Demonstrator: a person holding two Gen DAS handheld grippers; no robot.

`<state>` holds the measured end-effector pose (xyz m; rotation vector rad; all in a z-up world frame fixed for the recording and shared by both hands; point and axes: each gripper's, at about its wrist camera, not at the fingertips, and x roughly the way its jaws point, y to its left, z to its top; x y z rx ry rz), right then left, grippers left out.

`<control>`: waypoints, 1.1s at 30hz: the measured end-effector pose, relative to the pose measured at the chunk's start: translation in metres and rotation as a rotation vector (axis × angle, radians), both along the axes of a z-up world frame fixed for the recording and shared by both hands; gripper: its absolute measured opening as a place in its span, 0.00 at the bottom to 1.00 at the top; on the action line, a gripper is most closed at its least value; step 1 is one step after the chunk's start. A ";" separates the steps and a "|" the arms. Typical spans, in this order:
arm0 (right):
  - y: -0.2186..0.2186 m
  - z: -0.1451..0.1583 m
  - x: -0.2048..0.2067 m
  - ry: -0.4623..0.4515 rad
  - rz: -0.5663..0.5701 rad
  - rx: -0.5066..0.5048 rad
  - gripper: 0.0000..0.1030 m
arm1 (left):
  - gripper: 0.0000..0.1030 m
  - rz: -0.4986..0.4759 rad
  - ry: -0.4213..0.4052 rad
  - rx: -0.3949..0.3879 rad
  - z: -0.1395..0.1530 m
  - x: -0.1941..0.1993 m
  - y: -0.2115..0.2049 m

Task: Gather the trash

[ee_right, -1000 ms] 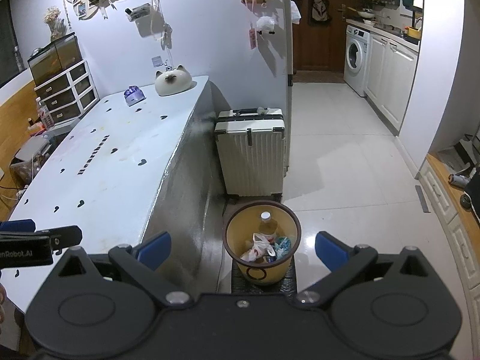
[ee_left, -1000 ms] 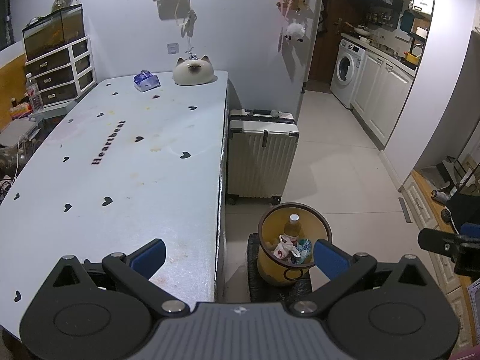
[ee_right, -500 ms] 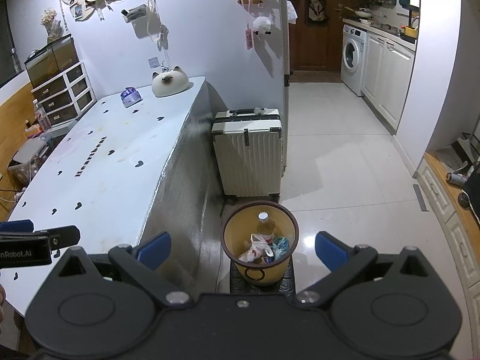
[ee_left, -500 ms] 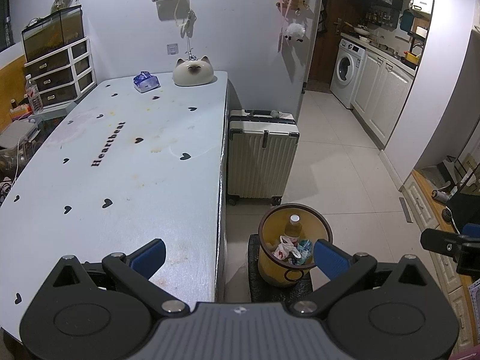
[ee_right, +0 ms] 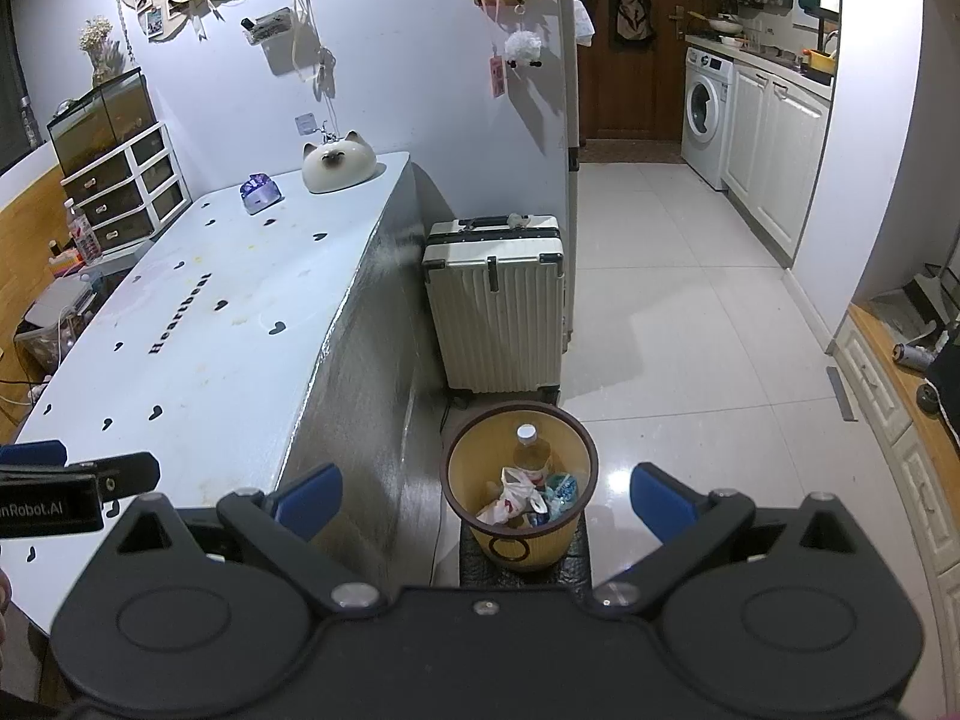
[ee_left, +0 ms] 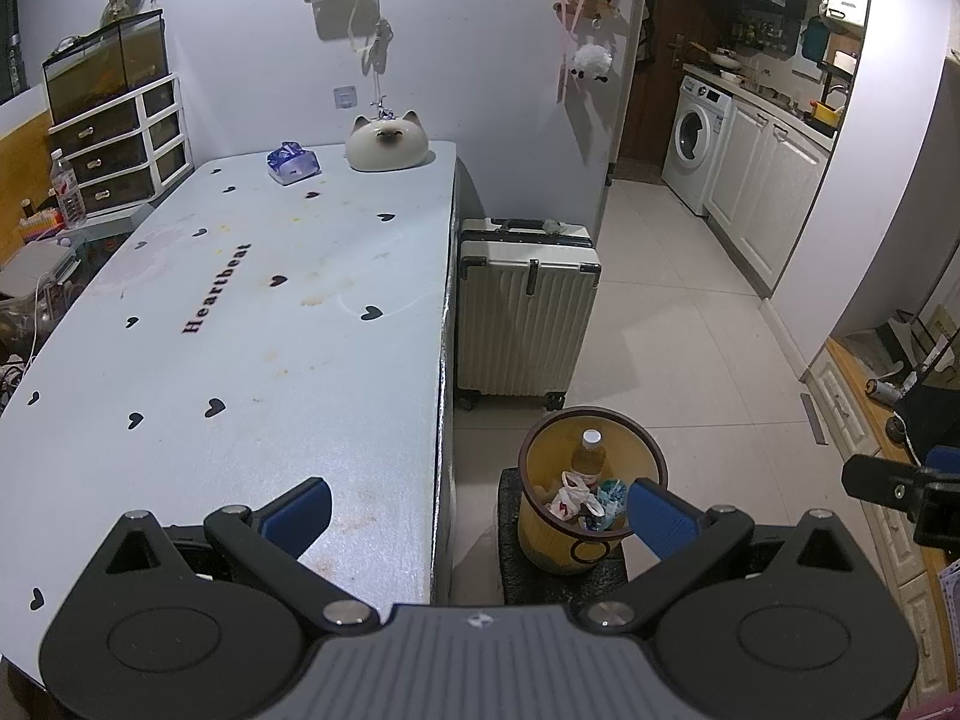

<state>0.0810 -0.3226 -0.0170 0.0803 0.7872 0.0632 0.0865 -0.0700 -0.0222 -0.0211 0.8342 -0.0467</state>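
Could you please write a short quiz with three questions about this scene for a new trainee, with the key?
1. True or false: the left hand-held gripper is open and holds nothing.
2. Which item stands upright inside the trash bin? A. a bottle with a white cap; B. a cup; C. a shoe.
3. Fill in: behind the bin, beside the table, stands a pale ______.

Key:
1. True; the right hand-held gripper is open and empty too.
2. A, the bottle, next to a crumpled plastic bag.
3. Suitcase.
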 end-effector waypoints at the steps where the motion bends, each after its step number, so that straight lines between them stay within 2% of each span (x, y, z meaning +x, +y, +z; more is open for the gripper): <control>1: 0.000 0.000 0.000 0.001 0.000 0.000 1.00 | 1.00 0.000 0.000 0.000 0.001 0.001 0.001; 33: 0.000 -0.002 0.006 0.006 0.000 0.002 1.00 | 1.00 -0.005 0.003 0.005 0.000 0.009 0.003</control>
